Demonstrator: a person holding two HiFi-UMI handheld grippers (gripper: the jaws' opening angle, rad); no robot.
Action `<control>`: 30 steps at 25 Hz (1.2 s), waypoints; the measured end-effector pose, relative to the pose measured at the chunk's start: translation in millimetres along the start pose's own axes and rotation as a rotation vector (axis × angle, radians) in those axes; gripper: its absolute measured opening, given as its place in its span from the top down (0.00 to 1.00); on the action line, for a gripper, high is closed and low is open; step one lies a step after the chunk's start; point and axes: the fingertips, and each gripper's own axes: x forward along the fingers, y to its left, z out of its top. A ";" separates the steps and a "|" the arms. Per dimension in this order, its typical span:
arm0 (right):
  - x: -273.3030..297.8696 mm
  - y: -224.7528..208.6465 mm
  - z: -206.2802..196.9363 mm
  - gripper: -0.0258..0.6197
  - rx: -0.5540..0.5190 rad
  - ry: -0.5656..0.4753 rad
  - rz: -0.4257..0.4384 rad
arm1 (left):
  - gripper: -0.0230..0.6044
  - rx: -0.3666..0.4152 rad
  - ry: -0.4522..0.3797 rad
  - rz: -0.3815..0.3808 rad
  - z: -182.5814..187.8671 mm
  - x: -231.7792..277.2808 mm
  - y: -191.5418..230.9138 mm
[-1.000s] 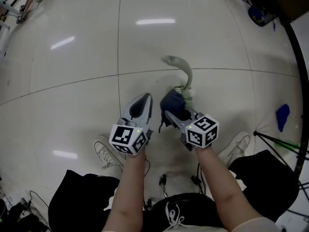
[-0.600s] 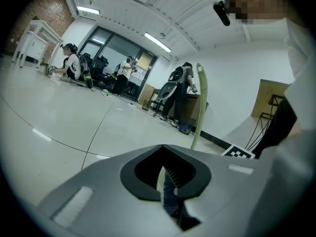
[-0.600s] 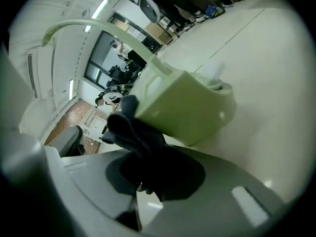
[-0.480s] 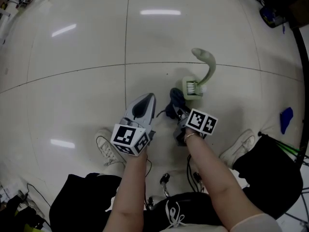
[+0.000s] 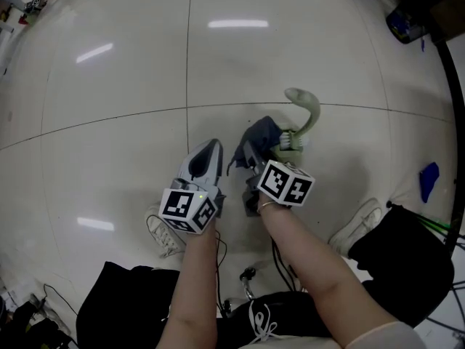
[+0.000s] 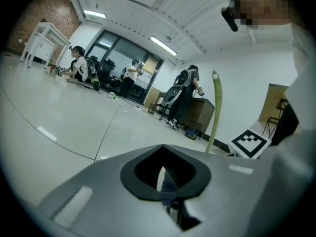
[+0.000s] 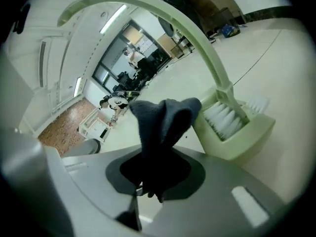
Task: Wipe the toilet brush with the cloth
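Observation:
A pale green toilet brush [image 5: 311, 111] stands in its matching holder [image 5: 293, 141] on the white tiled floor. In the right gripper view its curved handle [image 7: 197, 38] arches overhead, and the white bristles [image 7: 224, 120] sit in the holder [image 7: 247, 139]. My right gripper [image 5: 254, 151] is shut on a dark blue-grey cloth [image 5: 260, 133]. The cloth [image 7: 163, 117] bunches up from the right gripper [image 7: 153, 181] right beside the holder. My left gripper [image 5: 209, 150] is just left of the cloth, jaws shut and holding nothing. In the left gripper view [image 6: 165, 181] the handle [image 6: 216, 107] rises at right.
The person's white shoes [image 5: 161, 231] [image 5: 356, 224] rest on the floor below the grippers. A blue object [image 5: 429, 177] and a black stand [image 5: 454, 122] are at the right. Several people [image 6: 81, 68] stand far off by desks.
My right gripper has carried the cloth forward and up against the brush holder, which it now partly covers. The left gripper has stayed beside it.

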 end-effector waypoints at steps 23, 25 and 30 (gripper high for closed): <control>-99.7 -55.4 -21.1 0.85 -0.106 0.039 -0.156 | 0.95 0.036 -0.191 -0.080 105.1 31.5 -57.9; -125.1 -56.3 17.9 0.85 -0.168 -0.041 -0.182 | 0.95 0.069 -0.280 -0.112 151.5 32.5 -82.9; -172.0 -11.7 134.2 0.85 -0.355 -0.271 -0.132 | 0.95 0.185 -0.356 -0.182 216.1 34.4 -136.4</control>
